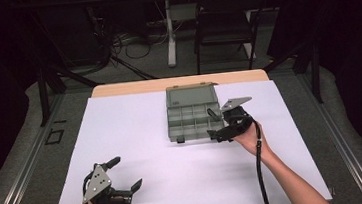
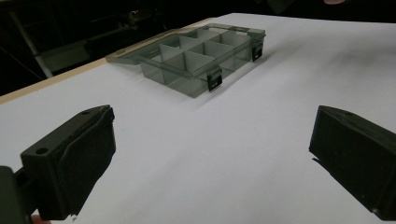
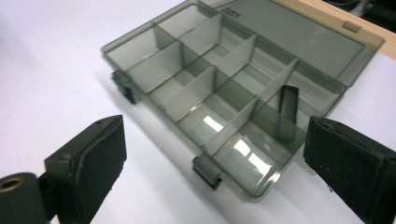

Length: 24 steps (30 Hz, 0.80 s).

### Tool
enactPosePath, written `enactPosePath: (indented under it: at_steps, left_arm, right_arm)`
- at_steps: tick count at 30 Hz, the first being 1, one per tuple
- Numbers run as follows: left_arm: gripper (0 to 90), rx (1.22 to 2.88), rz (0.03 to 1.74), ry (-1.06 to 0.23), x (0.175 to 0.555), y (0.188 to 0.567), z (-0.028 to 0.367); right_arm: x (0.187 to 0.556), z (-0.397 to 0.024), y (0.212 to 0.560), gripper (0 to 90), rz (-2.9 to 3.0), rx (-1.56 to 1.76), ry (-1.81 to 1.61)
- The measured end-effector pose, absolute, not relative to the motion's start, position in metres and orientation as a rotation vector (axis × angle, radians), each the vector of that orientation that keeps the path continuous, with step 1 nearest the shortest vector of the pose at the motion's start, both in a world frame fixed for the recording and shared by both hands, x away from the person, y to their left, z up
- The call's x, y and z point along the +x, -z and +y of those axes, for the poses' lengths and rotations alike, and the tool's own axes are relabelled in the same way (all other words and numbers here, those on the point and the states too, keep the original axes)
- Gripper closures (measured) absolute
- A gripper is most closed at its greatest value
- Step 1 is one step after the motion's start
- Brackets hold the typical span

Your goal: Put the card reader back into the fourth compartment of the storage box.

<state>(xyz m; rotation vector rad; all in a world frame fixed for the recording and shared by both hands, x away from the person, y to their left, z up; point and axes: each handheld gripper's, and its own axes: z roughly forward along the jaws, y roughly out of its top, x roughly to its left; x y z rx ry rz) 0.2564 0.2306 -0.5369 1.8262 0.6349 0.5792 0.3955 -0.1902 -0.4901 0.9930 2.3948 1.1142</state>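
I see my right gripper [image 1: 216, 123] spread wide beside the open box [image 1: 193, 113]. A small dark piece [image 3: 287, 113] inside is unclear. My left gripper [image 1: 124, 173] is wide, empty.

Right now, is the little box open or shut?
Open. The box has its lid folded flat back on the table, and its divided compartments show bare.

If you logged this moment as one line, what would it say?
box: organizer box open, lid flat, one dark piece inside | right tongs open at box corner | left tongs open, apart on white sheet
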Motion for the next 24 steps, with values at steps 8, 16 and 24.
enactPosePath:
  at_steps: [8,16,24]
  left_arm:
    - [0.5,1.832,0.633,-0.577,0.257,0.537,0.229]
    - [0.5,1.833,0.632,-0.577,0.257,0.537,0.230]
    - [0.5,1.833,0.630,-0.573,0.257,0.537,0.229]
  right_arm:
    - [0.375,-0.191,0.491,4.5,2.404,0.933,-1.155]
    - [0.355,-0.196,0.491,4.6,2.402,0.872,-1.196]
    - [0.335,-0.200,0.492,4.6,2.394,0.825,-1.205]
